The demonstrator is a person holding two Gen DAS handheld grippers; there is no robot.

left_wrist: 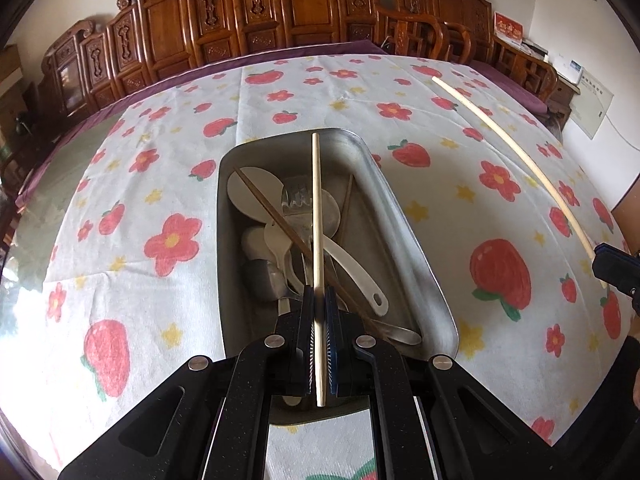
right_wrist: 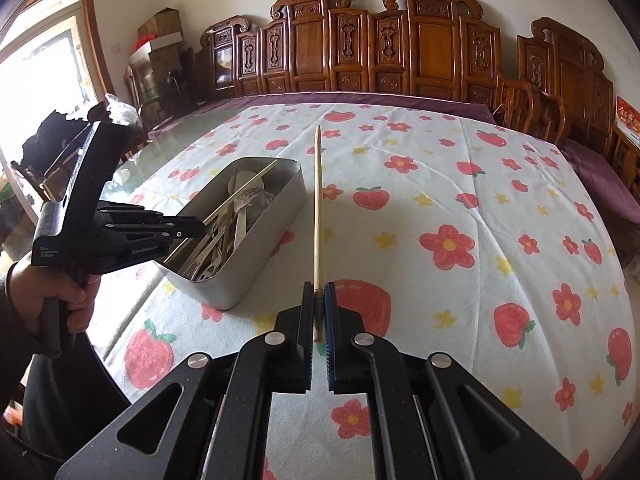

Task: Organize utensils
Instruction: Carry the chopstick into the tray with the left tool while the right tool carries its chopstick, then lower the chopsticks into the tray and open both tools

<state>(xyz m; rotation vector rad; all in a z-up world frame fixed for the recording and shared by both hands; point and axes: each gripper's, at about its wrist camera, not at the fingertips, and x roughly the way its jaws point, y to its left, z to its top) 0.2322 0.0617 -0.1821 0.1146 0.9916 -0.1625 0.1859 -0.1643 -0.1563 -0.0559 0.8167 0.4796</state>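
A metal tray (left_wrist: pixel 404 216) on the table holds white spoons (left_wrist: pixel 256 194), a fork, metal spoons and dark chopsticks. My left gripper (left_wrist: pixel 319 296) is shut on a pale wooden chopstick (left_wrist: pixel 317 208) and holds it lengthwise above the tray. In the right wrist view the tray (right_wrist: pixel 260 268) sits left of centre, with the left gripper (right_wrist: pixel 192 228) over its near end. My right gripper (right_wrist: pixel 319 292) is shut on a second pale chopstick (right_wrist: pixel 317 200), held above the cloth to the right of the tray. That chopstick also shows in the left wrist view (left_wrist: pixel 516 160).
The table carries a white cloth (right_wrist: pixel 440 200) printed with red flowers and strawberries. Carved wooden chairs (right_wrist: pixel 400 48) line the far edge. A person's hand (right_wrist: pixel 52 292) grips the left tool. Cardboard boxes (right_wrist: pixel 160 28) stand at the back left.
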